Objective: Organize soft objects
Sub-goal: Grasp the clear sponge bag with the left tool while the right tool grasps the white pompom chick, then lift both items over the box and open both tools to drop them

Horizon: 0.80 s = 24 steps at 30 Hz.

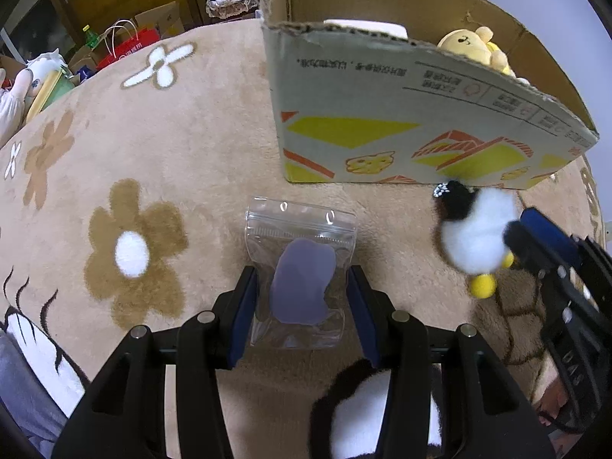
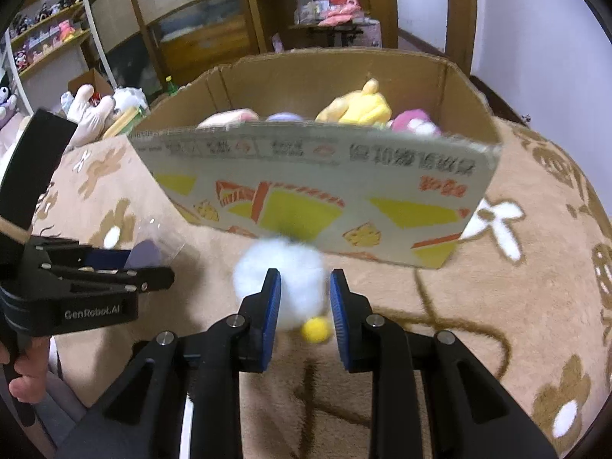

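Fluffy tan rug [image 1: 183,145] with brown and white flower shapes, thick plush pile everywhere. Clear zip bag [image 1: 302,267] lying flat on it, glossy crinkled plastic with a smooth lavender blob [image 1: 302,287] inside. Left gripper [image 1: 302,298] spread open around the bag's lower half, 2 blue-padded fingers [image 1: 244,306] just at its side edges, not squeezing by the look of it.

Round white puffball penguin [image 1: 474,237], black fuzzy head, 2 small yellow pom-pom feet, blurred with motion. Right gripper [image 2: 302,306] has it between ribbed blue pads; left pad pressed into the white fur, small gap at the right pad, so loosely grasped at best, hard to call it firm. Penguin up off the rug, just in front of the box [image 2: 317,199].

Box: corrugated cardboard, torn ragged top edge, printed yellow and orange shapes on the near wall. Inside, a yellow plush [image 2: 359,107], a pink one [image 2: 413,122], a lavender one [image 2: 283,118] and a pale pink one [image 2: 229,116].

Another black-and-white fuzzy thing [image 1: 363,413] under the left gripper, mostly hidden.
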### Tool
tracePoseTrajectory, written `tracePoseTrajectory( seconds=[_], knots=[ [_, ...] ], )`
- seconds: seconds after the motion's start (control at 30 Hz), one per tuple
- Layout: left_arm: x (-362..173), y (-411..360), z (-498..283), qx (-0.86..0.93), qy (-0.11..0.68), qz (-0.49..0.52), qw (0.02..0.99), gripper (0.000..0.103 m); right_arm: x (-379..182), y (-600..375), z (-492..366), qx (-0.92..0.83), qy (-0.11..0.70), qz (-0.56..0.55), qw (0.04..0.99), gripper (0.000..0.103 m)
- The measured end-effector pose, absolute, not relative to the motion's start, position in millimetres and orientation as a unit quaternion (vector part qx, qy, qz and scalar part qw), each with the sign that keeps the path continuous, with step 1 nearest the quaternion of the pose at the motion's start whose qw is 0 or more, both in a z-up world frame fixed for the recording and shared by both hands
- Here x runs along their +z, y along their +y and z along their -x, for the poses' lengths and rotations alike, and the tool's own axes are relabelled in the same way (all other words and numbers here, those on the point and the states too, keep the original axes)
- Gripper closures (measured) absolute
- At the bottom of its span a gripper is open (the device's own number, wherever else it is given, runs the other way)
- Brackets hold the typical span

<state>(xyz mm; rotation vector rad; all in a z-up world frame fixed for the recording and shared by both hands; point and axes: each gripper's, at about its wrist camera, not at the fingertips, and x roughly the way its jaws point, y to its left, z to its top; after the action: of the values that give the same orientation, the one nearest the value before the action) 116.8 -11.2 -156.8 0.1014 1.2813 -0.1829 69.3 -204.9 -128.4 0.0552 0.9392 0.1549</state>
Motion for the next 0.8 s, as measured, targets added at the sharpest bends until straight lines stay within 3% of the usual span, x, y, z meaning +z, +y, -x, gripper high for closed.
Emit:
tracePoseTrajectory(
  seconds=[0.5, 0.67, 0.8],
  knots=[
    [-121.9, 1.4, -97.6, -0.066, 0.558, -0.036, 0.826, 0.057, -130.6, -194.8, -78.1, 0.108, 0.460, -0.061, 0.879, 0.075],
    [-122.7, -1.1, -101.4, -0.062, 0.550, -0.029, 0.832, 0.057, -149.0, -179.1, -89.8, 0.112, 0.481, -0.040, 0.868, 0.057],
    [-123.5, -1.0, -104.4, -0.062, 0.543, -0.028, 0.837, 0.057, -161.9, -173.1, -97.7, 0.107, 0.496, -0.026, 0.861, 0.057]
  ],
)
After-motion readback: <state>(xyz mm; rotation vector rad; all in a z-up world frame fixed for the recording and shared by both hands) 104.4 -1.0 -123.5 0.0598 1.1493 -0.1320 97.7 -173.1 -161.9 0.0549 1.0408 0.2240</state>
